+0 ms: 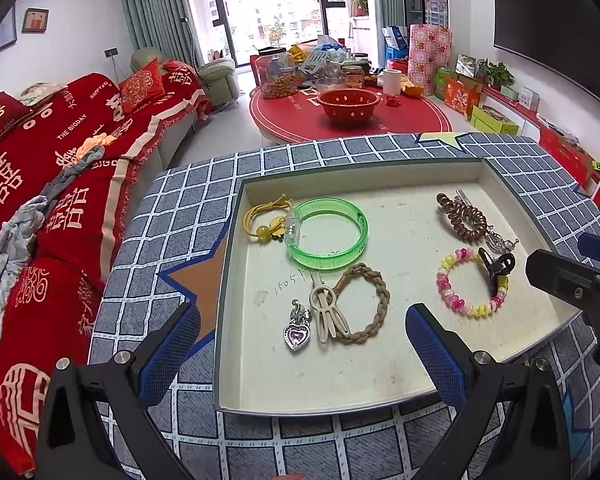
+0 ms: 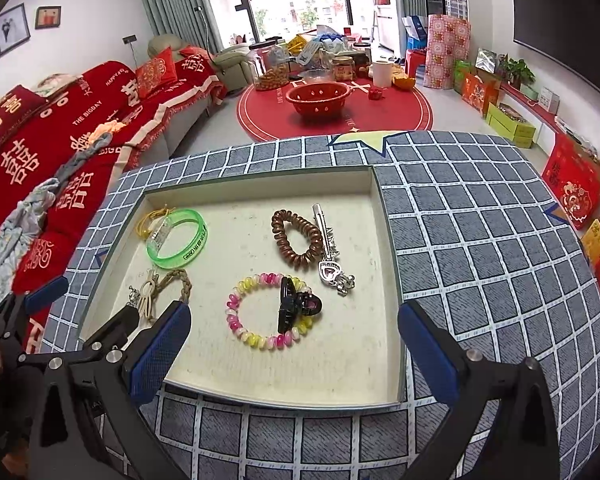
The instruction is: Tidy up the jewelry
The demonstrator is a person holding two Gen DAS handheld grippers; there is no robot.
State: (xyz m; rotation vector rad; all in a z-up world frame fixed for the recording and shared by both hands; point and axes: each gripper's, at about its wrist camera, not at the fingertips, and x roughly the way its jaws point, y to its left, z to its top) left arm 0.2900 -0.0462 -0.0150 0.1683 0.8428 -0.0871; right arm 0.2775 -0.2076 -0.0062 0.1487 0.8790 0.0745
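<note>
A shallow beige tray (image 1: 400,236) (image 2: 240,372) lies on a blue checked tablecloth. Its left side holds a green bangle (image 1: 327,235) (image 2: 177,238), a yellow bead hair tie (image 1: 262,220), a brown braided tie (image 1: 370,304), a beige clip (image 1: 329,316) and a heart pendant (image 1: 297,334). On its right side are a brown spiral tie (image 2: 297,242), a silver clip (image 2: 327,248), and a pink-and-yellow spiral bracelet (image 2: 270,312) with a black claw clip (image 2: 296,308) lying on it. My left gripper (image 1: 300,314) hovers open over the left group. Over the bracelet, my right gripper (image 2: 294,312) stands wide open, empty.
The tablecloth (image 2: 480,240) stretches wide to the tray's right. Beyond the table are a red sofa (image 1: 60,184) on the left and a round red table (image 1: 352,120) with a red bowl and jars. Boxes line the right wall.
</note>
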